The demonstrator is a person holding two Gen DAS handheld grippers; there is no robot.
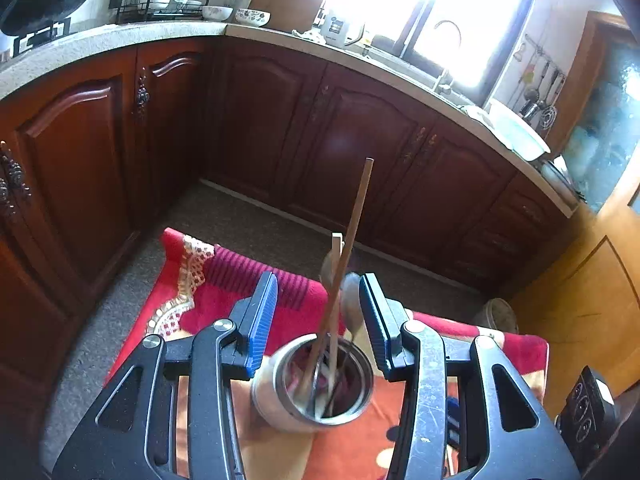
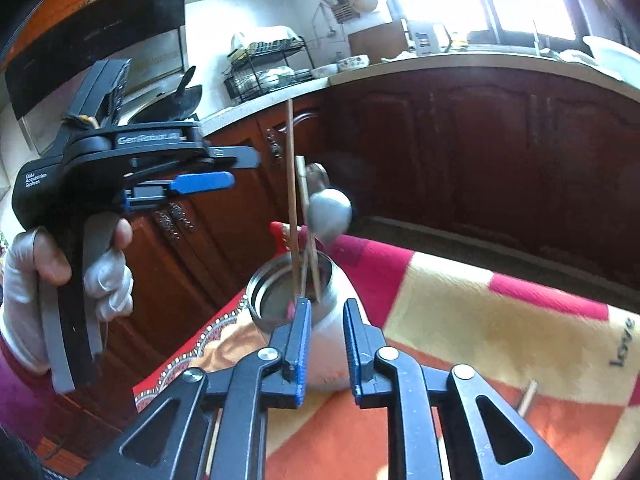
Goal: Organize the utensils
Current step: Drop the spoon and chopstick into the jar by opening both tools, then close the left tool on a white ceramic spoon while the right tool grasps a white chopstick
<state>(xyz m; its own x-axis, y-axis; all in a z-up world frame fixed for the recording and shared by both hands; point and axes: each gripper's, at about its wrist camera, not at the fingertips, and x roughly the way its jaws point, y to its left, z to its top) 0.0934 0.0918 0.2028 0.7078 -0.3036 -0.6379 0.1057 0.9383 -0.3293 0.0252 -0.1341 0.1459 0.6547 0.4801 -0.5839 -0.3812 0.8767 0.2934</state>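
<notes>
Standing on desk cloth [image 2: 460, 320]: metal holder [image 1: 316, 384], already carrying chopsticks [image 1: 354, 236] and spoon [image 2: 330, 216]. Hovering above holder: left gripper [image 1: 318, 320], gaping, empty. Nearing holder: right gripper [image 2: 327, 340], narrowly parted, empty. Judging chopsticks light, stiff, slippery; pinching mid-shaft.

Right tool [image 2: 327, 340] open before cup [image 2: 320, 320]; utensils [image 2: 308, 220] upright inside
</notes>
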